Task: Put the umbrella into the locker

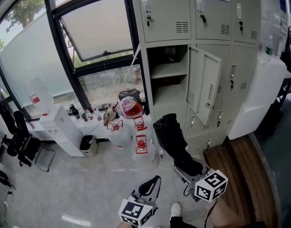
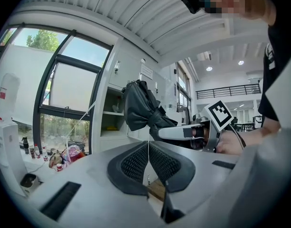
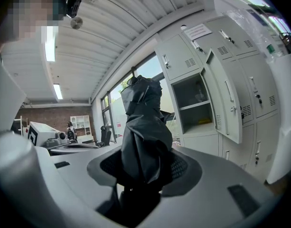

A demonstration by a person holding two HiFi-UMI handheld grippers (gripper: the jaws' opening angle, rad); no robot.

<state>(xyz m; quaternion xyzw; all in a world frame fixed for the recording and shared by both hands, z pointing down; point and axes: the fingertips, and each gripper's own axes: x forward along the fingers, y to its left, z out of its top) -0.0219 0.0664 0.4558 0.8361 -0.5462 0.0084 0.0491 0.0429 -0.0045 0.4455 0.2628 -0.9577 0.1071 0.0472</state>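
Black umbrella (image 3: 143,127): folded, its lower end clamped in the right claw (image 3: 144,169); the bunched fabric rises up and forward past the tips.
Right claw: jaws held apart by the umbrella, pads pressing on it from both sides.
Left claw (image 2: 148,145): jaws together with nothing between them; it sits beside the right claw, on that claw's left, clear of the umbrella.
Floor (image 1: 102,175): pale grey, below both claws.
Jugs (image 1: 141,145): clear with red caps, on the floor ahead of the left claw.
Locker (image 1: 170,75): grey metal, ahead of both claws and well apart from them; one compartment stands open with a shelf (image 1: 168,71) across it, and the umbrella is not yet inside.
Door (image 1: 204,85): swung out on the open compartment's right, ahead of the right claw.
Window (image 1: 95,27): far beyond the left claw, left of the locker, one pane tilted open.
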